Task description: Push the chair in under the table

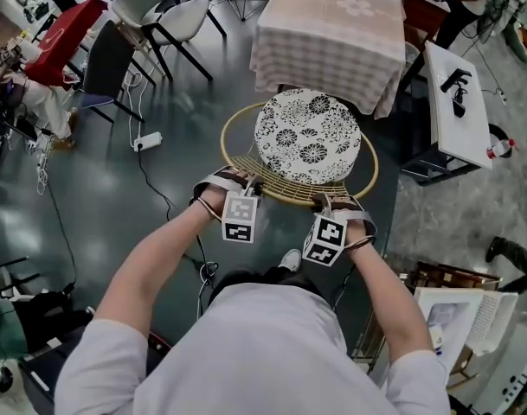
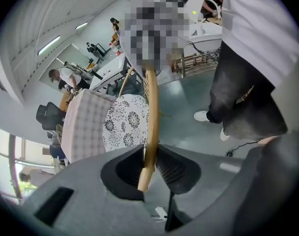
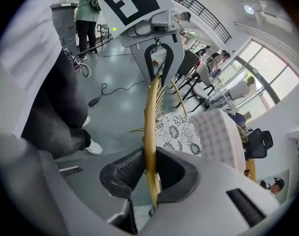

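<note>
Head view puts the chair (image 1: 308, 137) on the floor, its patterned seat just short of the near edge of the cloth-covered table (image 1: 332, 33) and not yet under it. You have its thin golden back rail (image 1: 285, 199) clenched in the fingers of both the left gripper (image 2: 148, 163) and the right gripper (image 3: 150, 173), set apart along the curve. The slender frame looks light and stiff, so push evenly with both hands; a lopsided shove would likely swivel it.

Bright, even indoor light is filling every view. Ceiling strips (image 2: 50, 44) are glowing upper left, windows (image 3: 267, 77) are glaring at right, and both gripper views are bending toward dark round edges.
</note>
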Available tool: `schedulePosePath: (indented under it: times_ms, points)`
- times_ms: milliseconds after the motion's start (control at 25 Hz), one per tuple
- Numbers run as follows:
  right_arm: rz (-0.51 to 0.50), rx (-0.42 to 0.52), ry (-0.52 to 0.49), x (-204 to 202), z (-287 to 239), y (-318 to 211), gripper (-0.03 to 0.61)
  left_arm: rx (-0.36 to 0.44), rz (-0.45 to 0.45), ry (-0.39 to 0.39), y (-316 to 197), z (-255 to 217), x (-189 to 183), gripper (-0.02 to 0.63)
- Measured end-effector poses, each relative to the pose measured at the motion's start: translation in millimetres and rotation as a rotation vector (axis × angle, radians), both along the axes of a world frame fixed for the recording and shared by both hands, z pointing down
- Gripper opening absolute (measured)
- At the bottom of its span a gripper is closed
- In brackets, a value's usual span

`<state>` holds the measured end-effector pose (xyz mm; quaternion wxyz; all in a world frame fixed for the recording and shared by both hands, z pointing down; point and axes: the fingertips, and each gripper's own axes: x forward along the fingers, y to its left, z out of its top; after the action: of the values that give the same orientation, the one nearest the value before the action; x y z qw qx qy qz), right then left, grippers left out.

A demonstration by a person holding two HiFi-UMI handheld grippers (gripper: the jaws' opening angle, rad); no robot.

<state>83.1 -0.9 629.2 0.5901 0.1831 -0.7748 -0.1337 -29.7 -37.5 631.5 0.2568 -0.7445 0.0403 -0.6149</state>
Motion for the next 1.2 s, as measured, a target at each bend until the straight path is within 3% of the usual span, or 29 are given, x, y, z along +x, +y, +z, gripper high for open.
schedulePosePath:
  times_ms: [440, 800, 1200]
  points:
    - [0.046, -0.038, -0.042, -3, -1, -2, 0.055, 0.033, 0.012, -0.039, -1, 2, -3, 0.074]
    - [0.115, -0.072, -0.07, -15, -2, -14, 0.057, 0.008, 0.005, -0.07, -15, 4, -15, 0.074]
    - [0.171, -0.081, -0.06, -11, -1, -56, 0.057, 0.012, 0.025, -0.042, -60, 4, -9, 0.077]
